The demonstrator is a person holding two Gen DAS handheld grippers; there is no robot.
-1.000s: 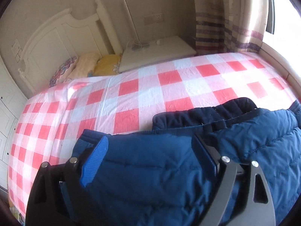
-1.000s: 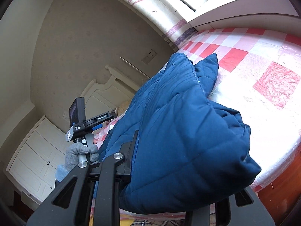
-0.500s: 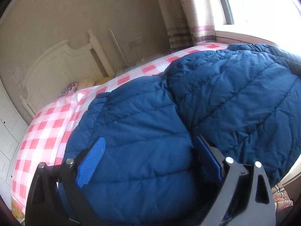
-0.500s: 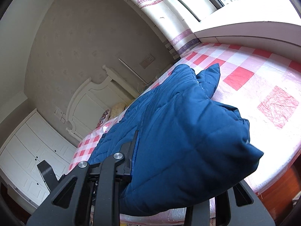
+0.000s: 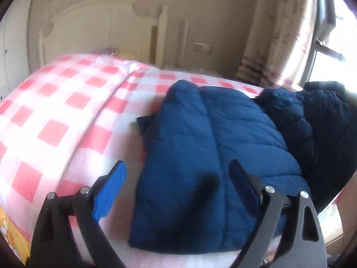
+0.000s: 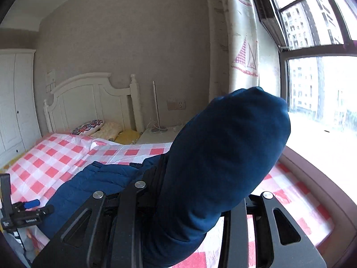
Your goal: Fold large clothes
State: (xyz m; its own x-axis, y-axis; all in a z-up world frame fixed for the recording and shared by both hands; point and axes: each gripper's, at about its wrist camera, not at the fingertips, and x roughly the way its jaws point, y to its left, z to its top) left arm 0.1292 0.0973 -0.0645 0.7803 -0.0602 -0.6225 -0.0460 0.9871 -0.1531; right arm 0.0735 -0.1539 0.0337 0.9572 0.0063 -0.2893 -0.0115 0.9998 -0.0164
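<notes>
Blue quilted jacket point(image 5: 194, 156): puffy, stitched in horizontal channels, matte shell. In the left wrist view it lies folded in a thick slab on the bed point(image 5: 67, 116), near the foot edge, a darker navy part bunched at its right side by the window. Bed cover is red-and-white check, smooth and slightly glossy, with one long crease running up toward the white panelled headboard point(image 5: 98, 29). That view is motion-blurred.

Left tongs point(image 5: 176, 189): spread wide, blue ribbed pads point(image 5: 110, 189) showing, black angular arms with silver screws. Nothing between the pads; the jacket lies below and beyond them on the bed.

Right tongs point(image 6: 191, 198): pressed together on a fat roll of the jacket, which bulges upward, rounded and smooth, against the window point(image 6: 319, 71). The pinch point itself is hidden under fabric. The rest of the jacket trails down to the bed at lower left. The left tool's black mount shows at that view's left edge.

Change from half a second ago: the left tongs then had jacket filling the gap between the pads; now they are clear of it and the jacket is down on the bed. The right tongs have swung to face the headboard and window, still holding the cloth.

Curtain point(image 6: 243, 44) pale, printed with pink sailboats.
</notes>
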